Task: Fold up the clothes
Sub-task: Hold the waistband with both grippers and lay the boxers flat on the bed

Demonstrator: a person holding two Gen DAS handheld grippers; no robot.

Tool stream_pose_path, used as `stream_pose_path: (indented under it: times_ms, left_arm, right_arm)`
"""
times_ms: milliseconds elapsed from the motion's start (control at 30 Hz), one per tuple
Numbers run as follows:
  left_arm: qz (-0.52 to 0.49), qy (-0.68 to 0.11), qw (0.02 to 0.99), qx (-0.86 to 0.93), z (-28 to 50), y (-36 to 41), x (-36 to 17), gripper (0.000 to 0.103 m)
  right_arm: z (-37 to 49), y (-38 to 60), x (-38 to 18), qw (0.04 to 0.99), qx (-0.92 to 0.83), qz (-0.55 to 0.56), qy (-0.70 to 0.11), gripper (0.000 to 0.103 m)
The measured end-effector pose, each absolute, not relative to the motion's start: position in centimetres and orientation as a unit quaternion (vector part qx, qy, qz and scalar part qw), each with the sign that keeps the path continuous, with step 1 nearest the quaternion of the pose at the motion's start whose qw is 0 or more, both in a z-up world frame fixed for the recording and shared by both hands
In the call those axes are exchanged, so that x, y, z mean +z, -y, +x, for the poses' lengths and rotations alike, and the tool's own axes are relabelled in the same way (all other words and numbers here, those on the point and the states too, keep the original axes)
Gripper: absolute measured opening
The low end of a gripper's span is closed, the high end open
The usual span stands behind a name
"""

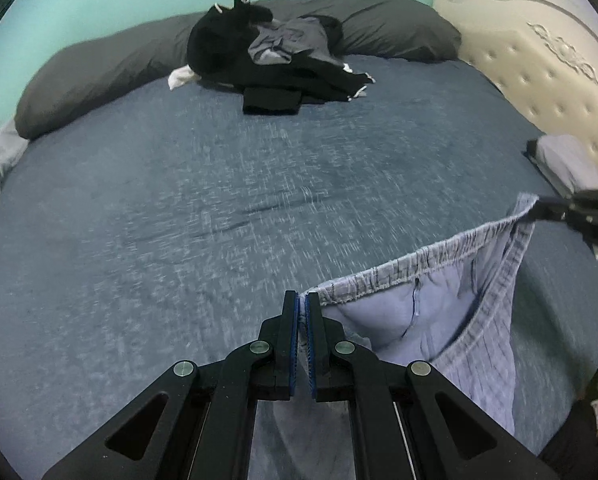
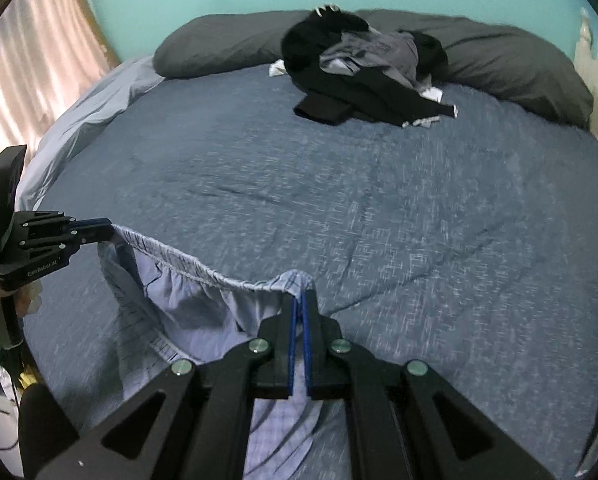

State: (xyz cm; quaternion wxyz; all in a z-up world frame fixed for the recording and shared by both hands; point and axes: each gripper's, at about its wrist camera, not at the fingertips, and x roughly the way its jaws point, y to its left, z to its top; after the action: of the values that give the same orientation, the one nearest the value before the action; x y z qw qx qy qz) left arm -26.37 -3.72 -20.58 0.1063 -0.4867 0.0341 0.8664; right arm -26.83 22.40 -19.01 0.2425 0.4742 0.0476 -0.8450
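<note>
Dim, bluish, blurred fisheye views

Motion blur is streaking the bedspread; light is glowing through the curtain left of it; edges are bending.

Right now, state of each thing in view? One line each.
left gripper: shut on shorts waistband.
right gripper: shut on shorts waistband.
shorts: light blue, held up by the waistband between both grippers, hanging open above the bed.
clothes pile: unfolded, heaped by the pillows.
bed: covered with a blue blanket.
</note>
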Motion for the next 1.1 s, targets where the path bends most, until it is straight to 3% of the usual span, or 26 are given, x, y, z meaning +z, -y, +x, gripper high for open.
stream_pose_path:
  times_ms: [500, 867, 933, 1000, 1100]
  left_arm:
    - [-0.527, -0.002, 0.102, 0.844, -34.7, 3.7, -29.1, 0.004]
    - [-0.535, 0.027, 0.101, 0.838, -35.5, 4.4, -30.8, 0.006]
    - [-0.535, 0.034, 0.103, 0.838, -35.5, 4.6, -30.8, 0.014]
    - [-0.531, 0.045, 0.109, 0.839, -35.1, 5.0, -30.1, 0.036]
    - [-0.520, 0.059, 0.114, 0.844, -34.7, 5.8, -28.9, 0.043]
  right_arm:
    - [-35.4, -23.8, -28.1, 0.217, -0.831, 0.512, -0.005, 0.003]
    - [-36.5, -23.5, -32.0, 0.196, -0.828, 0.525, 0.014, 0.003]
    - [-36.3, -23.9, -31.7, 0.193, -0.832, 0.519, 0.022, 0.003]
    - [-35.9, -24.1, -31.0, 0.201, -0.836, 0.510, 0.026, 0.004]
    - [-35.7, -24.7, -30.0, 0.212, -0.837, 0.503, 0.038, 0.013]
